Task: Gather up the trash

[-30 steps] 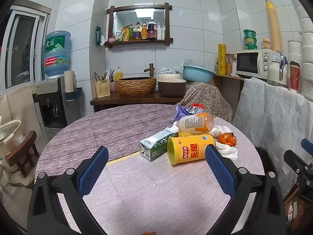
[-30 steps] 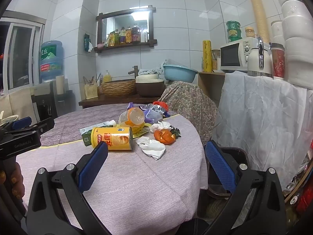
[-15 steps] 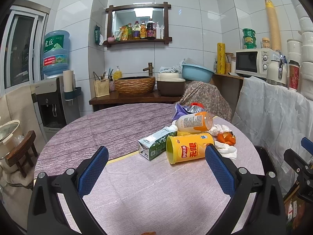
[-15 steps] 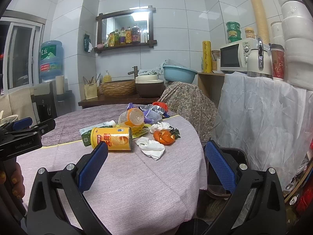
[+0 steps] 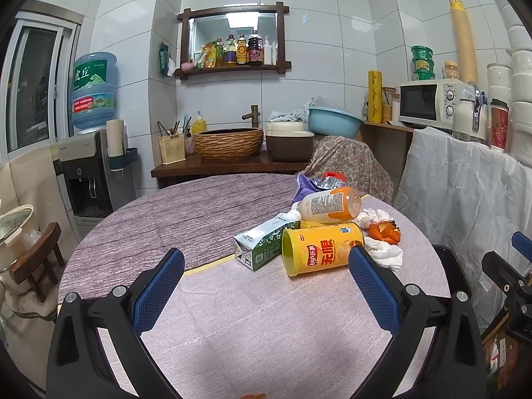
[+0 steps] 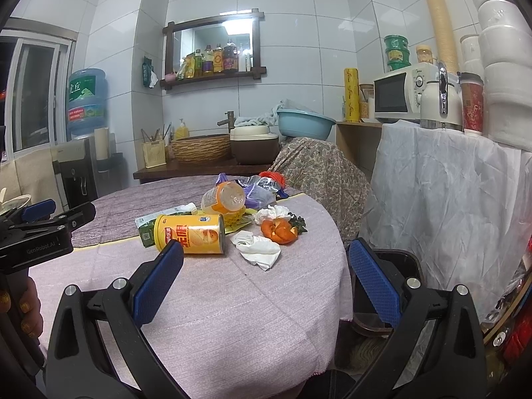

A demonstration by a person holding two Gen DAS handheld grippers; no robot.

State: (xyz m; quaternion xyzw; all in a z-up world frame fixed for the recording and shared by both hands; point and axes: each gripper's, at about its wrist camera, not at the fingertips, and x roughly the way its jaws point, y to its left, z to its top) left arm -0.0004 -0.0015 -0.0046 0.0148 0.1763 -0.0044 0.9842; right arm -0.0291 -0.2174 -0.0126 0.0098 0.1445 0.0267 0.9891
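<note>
Left gripper [image 5: 266, 272] wide — chips can [image 5: 321, 251] ahead, table edge [image 6: 339, 256] near.

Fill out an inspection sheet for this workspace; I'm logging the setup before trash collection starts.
Surface: round table under a purple cloth, partly bare.
Job's things: yellow chip can on its side, green carton, orange-capped bottle lying down, orange peel, crumpled tissue, purple wrappers, all bunched together at the far right of the table; black bin beside the table's edge.
Clutter: nothing seen apart from the trash pile.
Grippers: left gripper and right gripper both have jaws open, holding nothing, short of the pile.
Cables: nothing seen.
Surroundings: water dispenser, woven basin, microwave, mirror shelf with bottles.
</note>
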